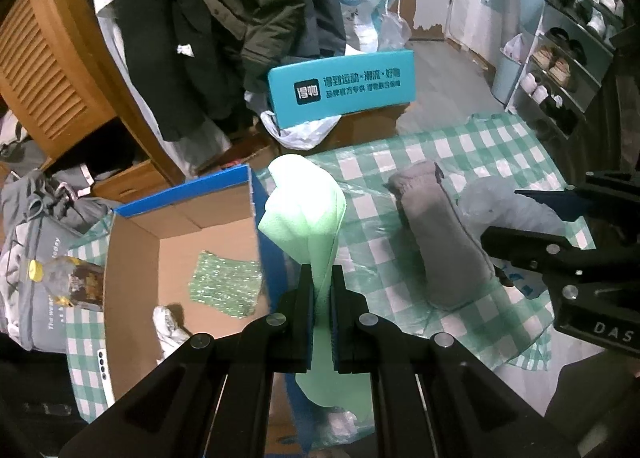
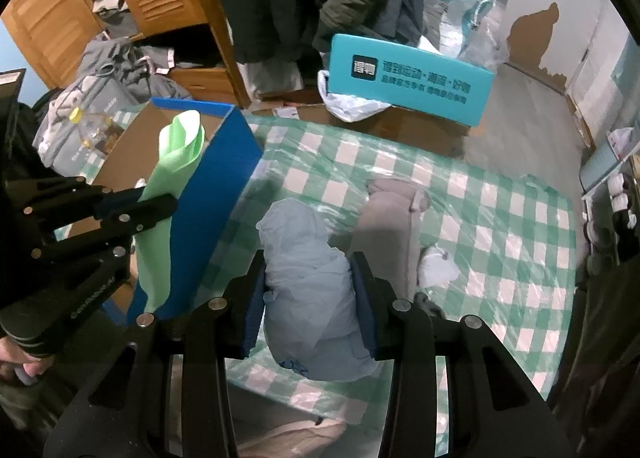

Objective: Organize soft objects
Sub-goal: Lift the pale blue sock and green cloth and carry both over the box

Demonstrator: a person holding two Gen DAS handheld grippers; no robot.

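My left gripper [image 1: 322, 290] is shut on a light green cloth [image 1: 304, 214], held up beside the right wall of the blue cardboard box [image 1: 180, 226]. From the right wrist view that green cloth [image 2: 172, 162] hangs at the box [image 2: 216, 178] with the left gripper [image 2: 160, 204] clamped on it. My right gripper [image 2: 310, 290] is shut on a pale blue bundle of soft fabric [image 2: 312, 282], lifted over the checked cloth. A grey folded garment [image 1: 440, 238] lies on the green checked cloth [image 1: 480, 146]; it also shows as the grey garment [image 2: 396, 226] behind the bundle.
Inside the box lie a green sparkly cloth [image 1: 224, 286] and a white item [image 1: 168, 322]. A teal shoebox [image 1: 344, 90] stands on a carton behind the cloth. Hanging coats [image 1: 216, 18], a wooden wardrobe [image 1: 48, 58] and a shoe rack [image 1: 568, 58] ring the area.
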